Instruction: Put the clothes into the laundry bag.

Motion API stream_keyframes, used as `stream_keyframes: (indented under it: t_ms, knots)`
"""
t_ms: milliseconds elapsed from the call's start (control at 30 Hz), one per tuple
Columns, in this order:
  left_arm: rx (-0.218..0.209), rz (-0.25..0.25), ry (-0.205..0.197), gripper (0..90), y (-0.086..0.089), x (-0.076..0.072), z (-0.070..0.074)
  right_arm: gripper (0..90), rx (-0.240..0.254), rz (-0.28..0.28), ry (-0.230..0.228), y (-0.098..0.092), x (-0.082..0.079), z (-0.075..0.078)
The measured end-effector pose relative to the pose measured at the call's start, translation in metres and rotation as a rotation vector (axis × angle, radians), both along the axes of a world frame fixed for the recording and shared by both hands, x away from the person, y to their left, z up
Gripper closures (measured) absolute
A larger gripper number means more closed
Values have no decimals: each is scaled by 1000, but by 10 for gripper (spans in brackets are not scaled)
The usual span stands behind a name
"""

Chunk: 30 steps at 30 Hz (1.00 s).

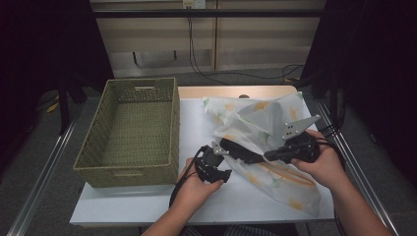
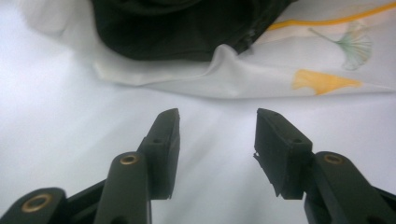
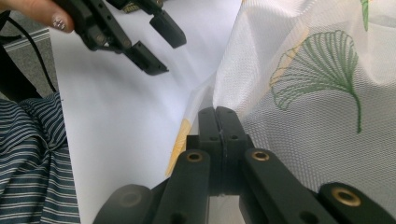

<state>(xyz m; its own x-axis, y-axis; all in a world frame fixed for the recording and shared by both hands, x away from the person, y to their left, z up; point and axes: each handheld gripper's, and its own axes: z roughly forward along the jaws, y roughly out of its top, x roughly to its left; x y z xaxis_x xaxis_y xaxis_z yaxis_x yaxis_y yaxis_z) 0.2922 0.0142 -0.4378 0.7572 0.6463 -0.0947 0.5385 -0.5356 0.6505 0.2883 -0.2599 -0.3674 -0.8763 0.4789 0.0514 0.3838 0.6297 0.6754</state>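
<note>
A white mesh bag (image 1: pixel 260 123) printed with green and yellow leaves lies crumpled on the right half of the white table (image 1: pixel 196 118). A black garment (image 1: pixel 240 151) sticks out of its near-left edge. My right gripper (image 1: pixel 269 156) is shut on the bag's edge, and the right gripper view shows the mesh bag (image 3: pixel 317 93) pinched between the closed jaws of my right gripper (image 3: pixel 217 112). My left gripper (image 1: pixel 223 173) sits just left of the bag, open. In its own view the left gripper (image 2: pixel 217 114) has only bare table between its jaws, with the black garment (image 2: pixel 177 28) and the bag (image 2: pixel 280 70) ahead.
A woven olive basket (image 1: pixel 142 91) stands empty on the table's left side, close to my left hand. The right gripper view shows the open left gripper (image 3: pixel 170 55) over the table and the person's striped clothing (image 3: pixel 28 163) at the near edge. Cables run across the floor behind the table.
</note>
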Motion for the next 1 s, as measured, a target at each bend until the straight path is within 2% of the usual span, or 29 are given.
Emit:
stream_keyframes:
  t_ms: [167,200,367,433,467,533,633,733,767,833,867,900,1000]
  knots:
    - [5,24,-15,483,1,13,0,900,5,1,-3,-1,0,-1]
    - [1,46,-17,484,0,16,-1,900,0,0,-3,-1,0,-2]
    - [17,83,-23,471,-3,33,-9,900,1,5,0,-1,0,-1]
    - [29,79,-23,468,-4,38,-14,900,3,7,2,-2,1,-1]
    - [23,81,-13,459,-5,40,-16,900,1,3,4,-2,1,-1]
    - [19,80,-28,422,-7,45,-20,900,-2,3,-1,-3,1,-1]
    - [-1,89,-11,389,-11,53,-24,900,3,5,6,-3,1,-3]
    - [15,81,-28,379,-14,60,-25,900,-2,2,4,-2,1,-4]
    - [-4,70,-28,377,-14,62,-26,900,1,6,2,-2,1,-4]
    - [-7,49,-40,356,-15,66,-26,900,1,7,2,-2,1,-4]
    - [-41,45,-42,344,-16,68,-28,900,2,8,4,-2,2,-4]
    - [-20,27,-29,339,-16,70,-28,900,2,9,5,-2,2,-4]
    - [-31,35,-34,336,-19,74,-35,900,2,11,5,-2,1,-4]
